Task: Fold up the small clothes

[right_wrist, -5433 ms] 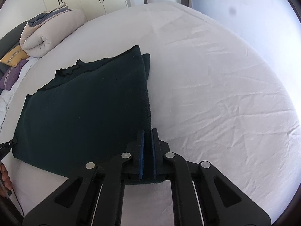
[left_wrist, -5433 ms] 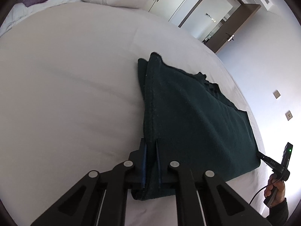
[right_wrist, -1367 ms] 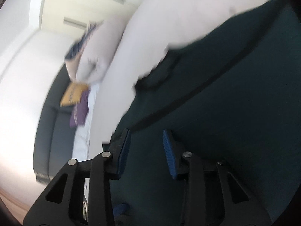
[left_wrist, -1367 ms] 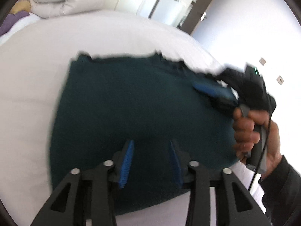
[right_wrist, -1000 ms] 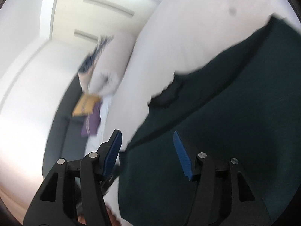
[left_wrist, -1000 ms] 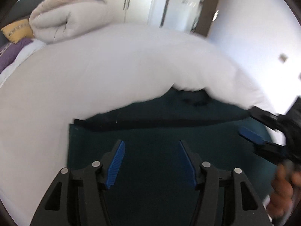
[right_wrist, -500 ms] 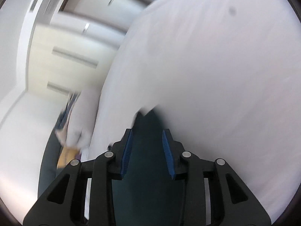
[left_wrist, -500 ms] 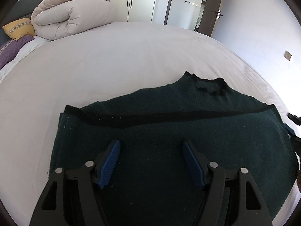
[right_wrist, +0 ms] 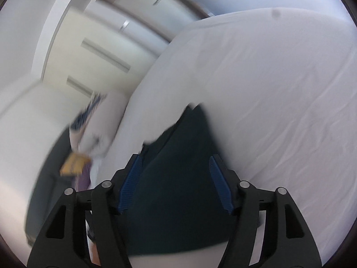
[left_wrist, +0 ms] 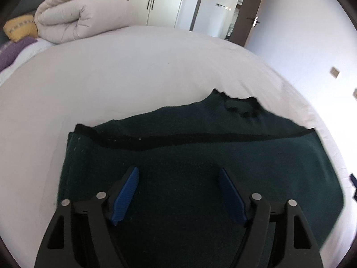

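A dark green sweater point(left_wrist: 200, 160) lies folded on the white bed point(left_wrist: 133, 67), its lower part laid up over the body, with the neck point(left_wrist: 236, 105) toward the far side. My left gripper point(left_wrist: 178, 189) is open and empty just above its near part. My right gripper point(right_wrist: 174, 174) is open and empty, seeing the sweater point(right_wrist: 178, 189) end-on from its right side; this view is blurred.
A rolled beige duvet point(left_wrist: 82, 17) and yellow point(left_wrist: 20, 26) and purple pillows point(left_wrist: 13, 49) sit at the head of the bed. Wardrobe doors and a room door stand behind. The white sheet point(right_wrist: 279, 100) stretches to the right of the sweater.
Both grippers let go of the sweater's hem after laying it over the body. The left one drew back and steadied. The right one swung round to the sweater's side and opened wider.
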`<move>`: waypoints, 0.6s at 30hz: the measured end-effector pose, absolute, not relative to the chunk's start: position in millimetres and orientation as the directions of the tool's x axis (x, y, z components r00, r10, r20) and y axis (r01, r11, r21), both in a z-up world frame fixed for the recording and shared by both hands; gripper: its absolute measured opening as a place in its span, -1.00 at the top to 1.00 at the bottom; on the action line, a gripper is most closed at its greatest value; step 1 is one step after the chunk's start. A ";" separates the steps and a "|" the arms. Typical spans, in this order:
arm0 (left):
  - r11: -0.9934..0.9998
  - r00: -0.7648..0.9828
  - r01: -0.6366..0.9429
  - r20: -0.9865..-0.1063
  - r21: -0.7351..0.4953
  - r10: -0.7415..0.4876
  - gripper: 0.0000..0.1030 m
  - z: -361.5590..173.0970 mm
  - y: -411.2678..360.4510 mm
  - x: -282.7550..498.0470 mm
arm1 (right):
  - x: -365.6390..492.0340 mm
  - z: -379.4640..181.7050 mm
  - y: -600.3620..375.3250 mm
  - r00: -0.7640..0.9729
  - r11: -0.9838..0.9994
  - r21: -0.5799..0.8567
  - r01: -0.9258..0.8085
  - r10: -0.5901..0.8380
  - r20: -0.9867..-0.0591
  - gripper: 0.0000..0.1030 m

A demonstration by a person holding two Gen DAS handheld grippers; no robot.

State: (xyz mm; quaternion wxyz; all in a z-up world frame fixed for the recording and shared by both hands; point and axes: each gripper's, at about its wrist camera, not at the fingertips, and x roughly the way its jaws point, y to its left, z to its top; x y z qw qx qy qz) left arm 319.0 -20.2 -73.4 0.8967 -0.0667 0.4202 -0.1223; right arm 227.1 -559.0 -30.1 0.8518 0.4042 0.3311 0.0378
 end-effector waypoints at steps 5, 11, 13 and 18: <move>0.958 0.640 0.083 -0.722 -0.274 -0.262 -0.72 -47.3 21.6 277.4 | 225.5 -7.4 -509.0 0.708 0.753 0.652 0.083 0.416 -0.571 -0.21; 0.912 0.593 -0.039 -0.744 -0.408 -0.307 -0.74 -53.5 98.7 241.6 | 205.3 4.7 -475.1 0.641 0.761 0.648 0.021 0.488 -0.593 -0.21; 0.872 0.528 -0.067 -0.759 -0.485 -0.381 -0.65 -72.2 112.0 238.6 | 200.7 2.8 -464.4 0.616 0.754 0.657 0.011 0.512 -0.598 -0.21; 0.786 0.454 -0.039 -0.712 -0.617 -0.536 -0.63 -86.4 104.3 238.5 | 200.3 2.8 -434.5 0.553 0.742 0.670 -0.018 0.565 -0.612 -0.21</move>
